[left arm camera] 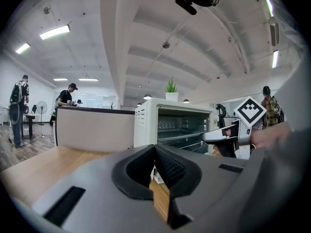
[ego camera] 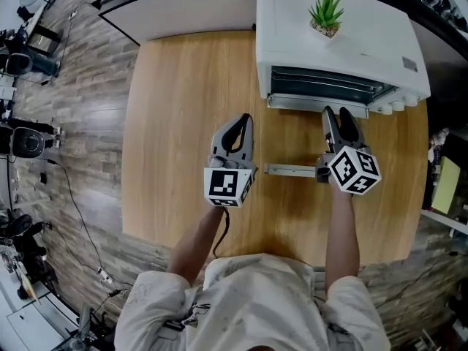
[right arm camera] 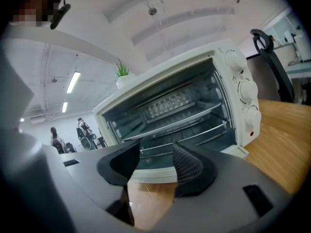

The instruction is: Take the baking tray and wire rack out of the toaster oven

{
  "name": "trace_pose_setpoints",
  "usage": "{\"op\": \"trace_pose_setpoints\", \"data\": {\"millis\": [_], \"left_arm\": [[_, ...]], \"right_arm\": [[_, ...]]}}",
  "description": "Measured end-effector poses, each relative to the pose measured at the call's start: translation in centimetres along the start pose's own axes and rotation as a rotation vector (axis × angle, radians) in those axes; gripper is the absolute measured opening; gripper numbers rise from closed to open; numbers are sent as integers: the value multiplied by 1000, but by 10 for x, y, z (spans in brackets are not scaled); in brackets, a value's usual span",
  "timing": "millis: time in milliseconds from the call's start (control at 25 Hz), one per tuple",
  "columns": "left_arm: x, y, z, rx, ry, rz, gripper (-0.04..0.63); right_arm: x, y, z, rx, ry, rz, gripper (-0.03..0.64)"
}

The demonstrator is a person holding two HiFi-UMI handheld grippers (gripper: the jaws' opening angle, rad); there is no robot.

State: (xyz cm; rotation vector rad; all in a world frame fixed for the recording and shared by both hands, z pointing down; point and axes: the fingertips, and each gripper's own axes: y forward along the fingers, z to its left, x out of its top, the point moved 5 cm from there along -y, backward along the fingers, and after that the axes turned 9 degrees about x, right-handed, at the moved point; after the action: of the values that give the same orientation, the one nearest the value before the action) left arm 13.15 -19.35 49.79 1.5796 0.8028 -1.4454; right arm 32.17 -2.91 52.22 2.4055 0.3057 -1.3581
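Oven interior dim: baking tray (right arm camera: pixel 170 123) and wire rack (right arm camera: pixel 194 137) both inside toaster oven (ego camera: pixel 336 42), tray seemingly upper level, rack below, hard to separate. Glass door down, only handle (ego camera: pixel 292 170) plain. Both forearms stretched over table (ego camera: pixel 183 123). Right gripper (ego camera: pixel 336 115) above door, pointing into cavity, jaws apart, empty. Left gripper (ego camera: pixel 245 121) beside door, jaws closed, empty. Plant (ego camera: pixel 326 9) atop oven. Bystanders (left arm camera: pixel 65 98) far behind.

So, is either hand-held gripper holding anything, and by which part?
Nothing is held: left hand-held gripper shut on nothing, right hand-held gripper open, facing the toaster oven.
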Motion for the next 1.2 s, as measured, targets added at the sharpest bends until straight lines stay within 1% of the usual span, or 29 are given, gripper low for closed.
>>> {"op": "trace_pose_setpoints", "data": {"millis": [240, 400, 640, 760, 960, 1200], "left_arm": [[-8, 2, 3, 9, -11, 22, 15], [-13, 4, 5, 11, -15, 34, 15], [-21, 5, 9, 15, -22, 57, 15], [-25, 7, 9, 14, -21, 66, 15], [-29, 8, 10, 17, -23, 78, 15], [-32, 10, 10, 17, -26, 86, 15]], "right_arm": [[-7, 20, -14, 45, 286, -62, 203], [-10, 31, -26, 59, 433, -106, 183], [-15, 50, -41, 92, 647, -182, 176], [-16, 58, -48, 100, 717, -212, 172], [-16, 72, -55, 120, 799, -246, 160], [-18, 84, -65, 99, 872, -270, 130]]}}
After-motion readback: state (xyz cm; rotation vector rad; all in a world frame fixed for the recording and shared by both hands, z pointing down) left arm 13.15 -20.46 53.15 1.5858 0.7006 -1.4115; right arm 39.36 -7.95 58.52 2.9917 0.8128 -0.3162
